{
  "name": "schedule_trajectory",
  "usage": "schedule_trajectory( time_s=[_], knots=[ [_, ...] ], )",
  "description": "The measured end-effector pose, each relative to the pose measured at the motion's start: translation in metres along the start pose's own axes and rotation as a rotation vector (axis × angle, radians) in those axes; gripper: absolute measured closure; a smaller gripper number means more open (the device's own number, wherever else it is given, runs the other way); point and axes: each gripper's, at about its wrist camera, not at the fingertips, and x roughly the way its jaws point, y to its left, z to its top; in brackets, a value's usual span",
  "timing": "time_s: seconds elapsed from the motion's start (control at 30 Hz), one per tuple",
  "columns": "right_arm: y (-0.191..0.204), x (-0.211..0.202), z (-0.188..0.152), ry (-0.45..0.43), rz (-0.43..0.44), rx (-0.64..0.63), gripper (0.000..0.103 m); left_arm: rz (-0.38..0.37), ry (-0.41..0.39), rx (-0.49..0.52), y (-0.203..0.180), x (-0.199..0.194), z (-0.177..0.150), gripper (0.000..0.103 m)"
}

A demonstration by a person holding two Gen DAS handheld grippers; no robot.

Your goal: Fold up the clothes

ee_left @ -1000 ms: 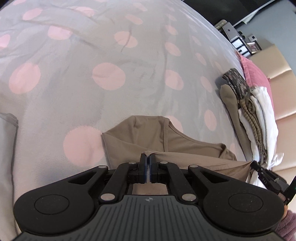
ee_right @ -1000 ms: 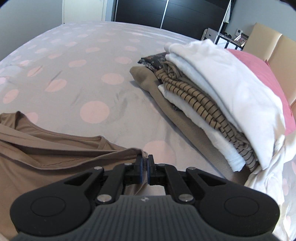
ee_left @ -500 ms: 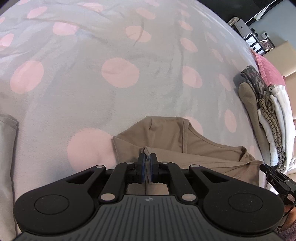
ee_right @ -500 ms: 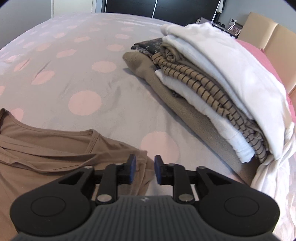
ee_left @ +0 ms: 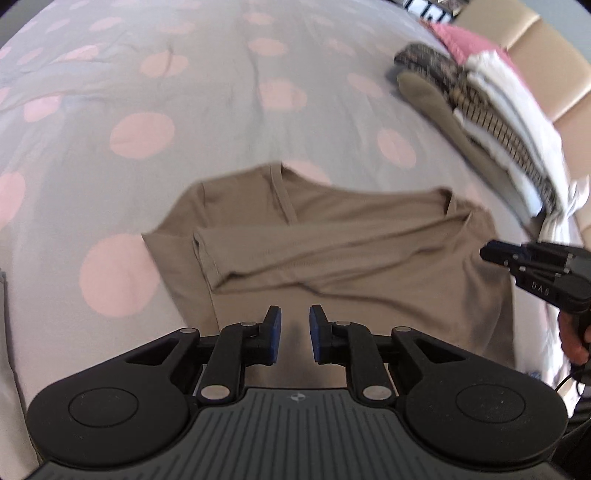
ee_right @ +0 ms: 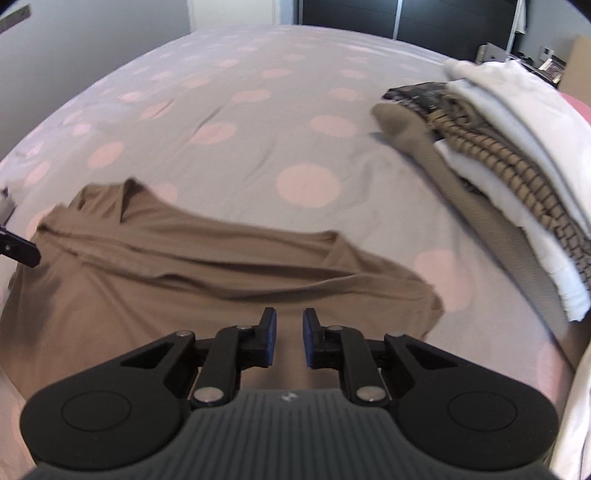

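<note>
Home bedroom. Large bed with grey bedspread (ee_right: 258,122), pink polka dots, fills both views. Padded beige headboard (ee_left: 517,26) at right, pink pillow (ee_left: 465,40) against it. Stack of folded clothes (ee_right: 498,147) on bed. Dark wardrobe doors (ee_right: 351,16) along far wall, cluttered shelf (ee_right: 517,55) in corner.

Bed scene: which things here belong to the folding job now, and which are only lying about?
In the job:
brown top, lying flat
left gripper, open
right gripper, open

Lying about:
clothes pile
pink pillow
spotted bedspread
</note>
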Motion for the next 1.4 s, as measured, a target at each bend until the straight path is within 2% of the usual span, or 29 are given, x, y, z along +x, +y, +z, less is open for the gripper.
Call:
schedule_trajectory(
  time_s=[0.13, 0.23, 0.3, 0.53, 0.77, 0.93, 1.0, 1.07, 1.23, 1.4],
  knots=[
    [0.013, 0.021, -0.008, 0.050, 0.014, -0.047, 0.086, 0.041, 0.042, 0.038, -0.001, 0.018, -0.006, 0.089],
    [0.018, 0.034, -0.009, 0.043, -0.003, -0.065, 0.085, 0.065, 0.024, 0.026, 0.007, 0.027, -0.002, 0.093],
    [0.019, 0.041, -0.005, 0.024, -0.011, -0.061, 0.085, 0.066, -0.008, -0.003, 0.011, 0.031, 0.004, 0.095],
    [0.014, 0.064, 0.021, -0.029, -0.045, 0.073, 0.085, 0.089, -0.150, -0.152, 0.026, 0.041, 0.021, 0.095],
    [0.009, 0.064, 0.031, -0.088, -0.086, 0.155, 0.085, 0.123, -0.262, -0.194, 0.033, 0.020, 0.019, 0.095],
    [-0.005, 0.044, 0.032, -0.081, -0.102, 0.175, 0.083, 0.148, -0.338, -0.218, 0.037, 0.001, 0.018, 0.095],
    [-0.009, 0.032, 0.032, -0.082, -0.092, 0.172, 0.077, 0.134, -0.320, -0.178, 0.033, -0.006, 0.012, 0.095],
    [-0.012, 0.021, 0.030, -0.068, -0.090, 0.165, 0.074, 0.127, -0.302, -0.146, 0.028, -0.015, 0.004, 0.094],
    [-0.015, -0.004, 0.015, -0.022, -0.075, 0.146, 0.074, 0.114, -0.234, -0.041, 0.014, -0.029, -0.020, 0.086],
    [-0.018, -0.031, -0.013, 0.030, -0.042, 0.105, 0.072, 0.109, -0.176, 0.062, 0.005, -0.044, -0.056, 0.083]
  ],
)
